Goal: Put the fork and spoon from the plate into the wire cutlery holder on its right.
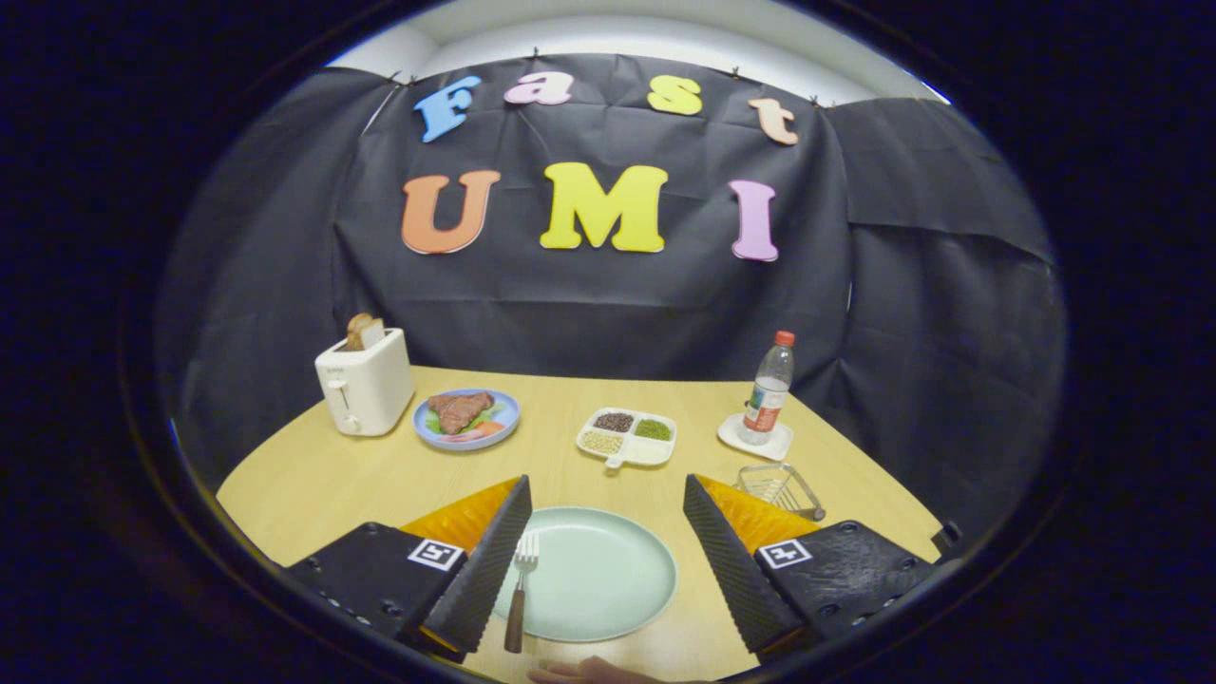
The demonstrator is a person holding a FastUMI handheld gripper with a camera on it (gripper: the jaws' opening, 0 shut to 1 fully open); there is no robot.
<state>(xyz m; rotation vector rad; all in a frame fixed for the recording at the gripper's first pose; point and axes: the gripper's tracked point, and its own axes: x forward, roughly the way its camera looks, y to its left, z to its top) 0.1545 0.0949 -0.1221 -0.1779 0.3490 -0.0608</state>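
Fork (519, 587) lies on the left part of your pale green plate (608, 579), tines pointing away from you and its dark wooden handle reaching back over the near rim onto the surface (313, 484). It sits just beside the inner edge of the left finger, with no contact you could call a grip. Your gripper (600, 622) is spread wide, the two ribbed black fingers standing apart on either side of the plate and holding nothing. At the very near edge of the surface, below the plate, part of a hand (589, 673) shows.

Just past the right finger you have the wire cutlery holder (781, 488), resting on the wood to the right of the plate; something thin seems to lie inside it, but you cannot tell what.

Further on, ahead of the plate, a white divided dish (628, 437) holds dark, green and pale grains in separate compartments. To its left is a blue plate (467, 419) with meat and vegetables, and left of that a white toaster (365, 383) with bread standing in its slot. To the right of the divided dish, a clear bottle (768, 389) with a red cap stands upright on a white coaster (754, 439). Behind it all hangs the black cloth wall.
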